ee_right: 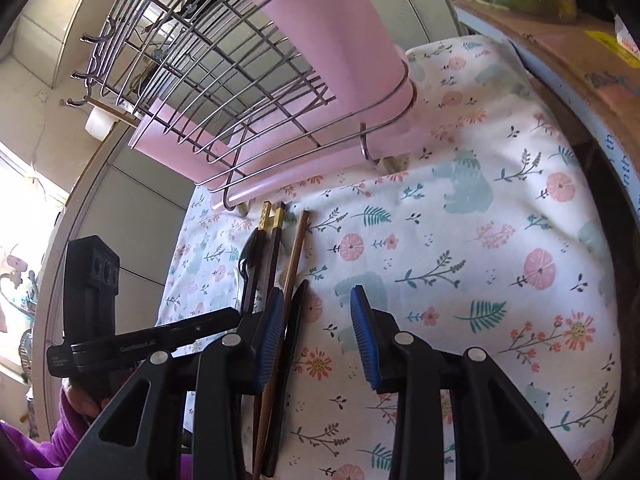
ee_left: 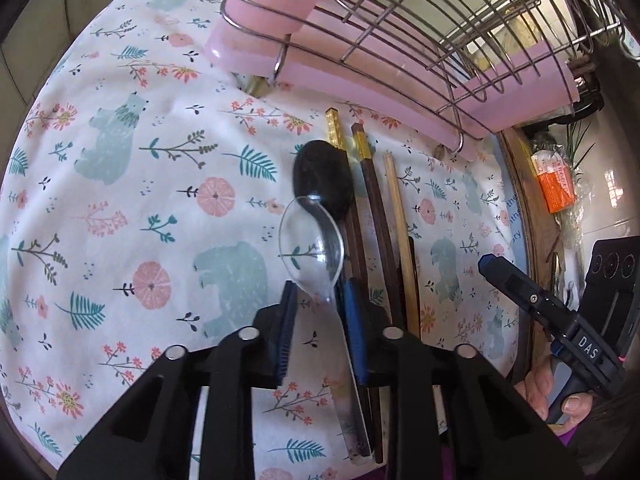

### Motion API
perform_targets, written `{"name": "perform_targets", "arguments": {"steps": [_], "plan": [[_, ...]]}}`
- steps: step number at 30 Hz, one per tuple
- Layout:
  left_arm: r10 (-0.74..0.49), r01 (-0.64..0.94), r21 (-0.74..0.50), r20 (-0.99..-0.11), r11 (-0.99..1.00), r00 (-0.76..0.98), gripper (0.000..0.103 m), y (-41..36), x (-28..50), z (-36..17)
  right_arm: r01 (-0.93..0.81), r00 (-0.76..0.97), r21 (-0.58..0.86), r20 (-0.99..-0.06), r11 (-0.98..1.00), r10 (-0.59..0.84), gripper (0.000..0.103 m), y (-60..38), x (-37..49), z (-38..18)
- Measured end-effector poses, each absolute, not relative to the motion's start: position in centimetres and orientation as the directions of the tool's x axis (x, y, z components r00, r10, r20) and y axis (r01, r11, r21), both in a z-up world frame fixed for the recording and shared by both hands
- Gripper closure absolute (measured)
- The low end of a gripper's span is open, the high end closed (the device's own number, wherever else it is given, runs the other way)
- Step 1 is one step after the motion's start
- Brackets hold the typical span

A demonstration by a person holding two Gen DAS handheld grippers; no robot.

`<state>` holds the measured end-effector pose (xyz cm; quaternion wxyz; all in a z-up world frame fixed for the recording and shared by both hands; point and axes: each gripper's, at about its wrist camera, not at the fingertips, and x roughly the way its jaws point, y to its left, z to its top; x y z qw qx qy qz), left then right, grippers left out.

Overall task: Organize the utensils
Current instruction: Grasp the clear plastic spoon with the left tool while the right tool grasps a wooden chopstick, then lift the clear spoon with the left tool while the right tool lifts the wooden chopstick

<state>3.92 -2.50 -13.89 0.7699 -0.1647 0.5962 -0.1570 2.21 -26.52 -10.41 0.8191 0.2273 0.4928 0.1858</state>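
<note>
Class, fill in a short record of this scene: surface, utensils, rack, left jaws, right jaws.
surface: floral cloth
utensils: clear spoon, black spoon, chopsticks, side by side
rack: wire rack on pink tray, behind the utensils
left jaws: left gripper astride clear spoon's neck, contact unclear
right jaws: right gripper open; nothing between them

I see a floral cloth [ee_left: 120,208] with bears covering the table. Beyond its edge, an orange packet [ee_left: 557,184] beside green leaves [ee_left: 576,140]. In the right view, a cardboard box [ee_right: 560,40] at the cloth's far corner, pale wall tiles [ee_right: 132,208] opposite.
</note>
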Motion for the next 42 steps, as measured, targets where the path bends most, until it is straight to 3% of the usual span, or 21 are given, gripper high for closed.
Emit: {"name": "perform_targets", "arguments": {"steps": [12, 26, 30, 32, 42], "plan": [[-0.401, 0.032, -0.416, -0.852, 0.909, 0.336, 0.092, -0.4, 3.4, -12.1, -0.082, 0.395, 0.565, -0.738, 0.821, 0.547, 0.071, -24.9, 3.6, -11.3], [-0.37, 0.0, -0.394, -0.863, 0.919, 0.345, 0.092, 2.0, 3.6, -13.1, -0.079, 0.286, 0.423, -0.858, 0.903, 0.427, 0.074, -19.6, 9.0, -13.4], [-0.379, -0.004, -0.403, -0.864, 0.915, 0.331, 0.092, 2.2, 3.8, -13.5, -0.083, 0.295, 0.387, -0.871, 0.918, 0.394, 0.083, -19.3, 9.1, -13.9], [-0.375, -0.001, -0.397, -0.867, 0.918, 0.329, 0.092, 2.1, 3.9, -13.4, -0.079, 0.293, 0.374, -0.877, 0.924, 0.38, 0.096, -19.2, 9.1, -14.2], [-0.362, 0.014, -0.381, -0.864, 0.924, 0.349, 0.092, 2.0, 4.0, -12.8, -0.079, 0.363, 0.446, -0.82, 0.891, 0.443, 0.096, -20.9, 7.1, -13.3]]}}
